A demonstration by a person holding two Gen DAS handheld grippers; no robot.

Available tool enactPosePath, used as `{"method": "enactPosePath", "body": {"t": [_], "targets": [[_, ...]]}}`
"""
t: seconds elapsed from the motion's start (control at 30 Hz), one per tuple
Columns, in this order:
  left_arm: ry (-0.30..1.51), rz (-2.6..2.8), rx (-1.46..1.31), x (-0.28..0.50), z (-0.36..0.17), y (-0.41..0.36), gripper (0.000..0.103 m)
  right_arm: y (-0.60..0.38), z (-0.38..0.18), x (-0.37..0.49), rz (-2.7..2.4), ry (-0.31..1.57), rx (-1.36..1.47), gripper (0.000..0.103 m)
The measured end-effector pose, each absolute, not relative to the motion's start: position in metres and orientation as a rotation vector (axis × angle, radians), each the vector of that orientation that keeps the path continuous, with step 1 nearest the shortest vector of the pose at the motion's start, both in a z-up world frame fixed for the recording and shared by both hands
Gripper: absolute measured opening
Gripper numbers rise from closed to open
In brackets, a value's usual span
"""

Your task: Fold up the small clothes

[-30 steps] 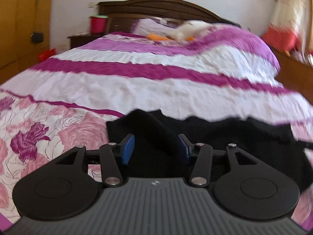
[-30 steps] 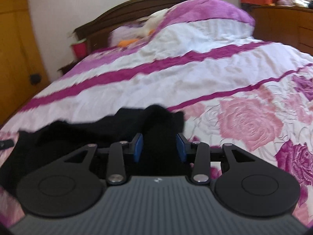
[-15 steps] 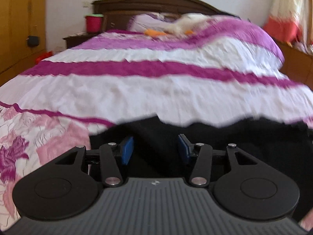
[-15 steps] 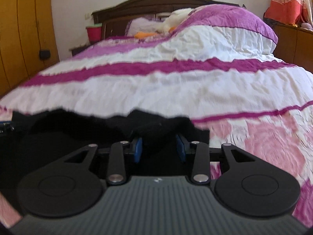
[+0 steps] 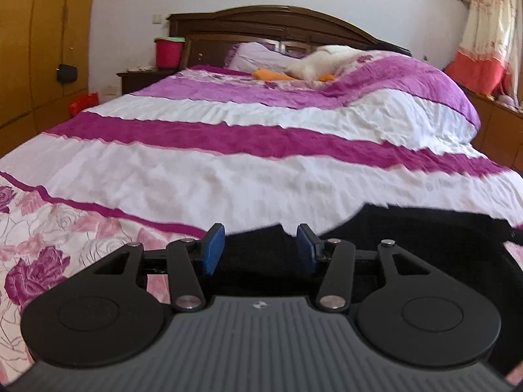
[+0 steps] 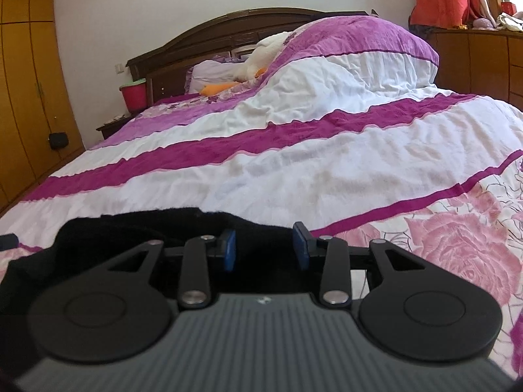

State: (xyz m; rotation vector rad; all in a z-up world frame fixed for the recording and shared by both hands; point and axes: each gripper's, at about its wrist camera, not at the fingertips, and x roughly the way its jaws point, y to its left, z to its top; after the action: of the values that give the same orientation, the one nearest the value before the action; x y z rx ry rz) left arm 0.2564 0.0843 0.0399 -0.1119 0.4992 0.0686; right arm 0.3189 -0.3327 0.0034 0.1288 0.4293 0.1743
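Your left tool (image 5: 261, 249) and right tool (image 6: 264, 249) each stand part-open around bunched black garment (image 5: 408, 238), though whether the pads actually pinch it you cannot tell; it looks soft, light and floppy, so hold its edges.

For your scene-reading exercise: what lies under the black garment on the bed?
The black garment lies on the quilt, whose white, magenta-striped and rose-printed cloth shows all round it. The part of the quilt directly beneath is covered, so anything else there cannot be seen.
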Motion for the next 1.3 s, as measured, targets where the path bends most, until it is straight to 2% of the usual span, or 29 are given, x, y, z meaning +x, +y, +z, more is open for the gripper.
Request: {"method": "enactPosePath", "body": {"t": [0.2, 0.37, 0.5, 0.9, 1.1, 1.3], "targets": [[0.552, -0.067, -0.009, 0.234, 0.032, 0.067, 0.055, -0.334, 0.009, 0.3, 0.204, 0.418, 0.098, 0.039], [0.639, -0.118, 0.078, 0.242, 0.008, 0.051, 0.054, -0.331, 0.004, 0.295, 0.215, 0.503, 0.05, 0.039], [0.619, -0.084, 0.062, 0.258, -0.002, 0.052, 0.054, -0.325, -0.006, 0.307, 0.224, 0.574, -0.01, 0.039], [0.563, 0.171, -0.047, 0.313, 0.015, 0.085, 0.054, -0.326, -0.014, 0.366, 0.117, 0.573, 0.025, 0.037], [0.593, 0.113, -0.065, 0.286, 0.025, 0.097, 0.054, -0.336, 0.008, 0.326, 0.149, 0.523, 0.062, 0.038], [0.669, 0.09, -0.039, 0.244, 0.015, 0.096, 0.054, -0.337, 0.013, 0.274, 0.217, 0.554, 0.079, 0.038]]}}
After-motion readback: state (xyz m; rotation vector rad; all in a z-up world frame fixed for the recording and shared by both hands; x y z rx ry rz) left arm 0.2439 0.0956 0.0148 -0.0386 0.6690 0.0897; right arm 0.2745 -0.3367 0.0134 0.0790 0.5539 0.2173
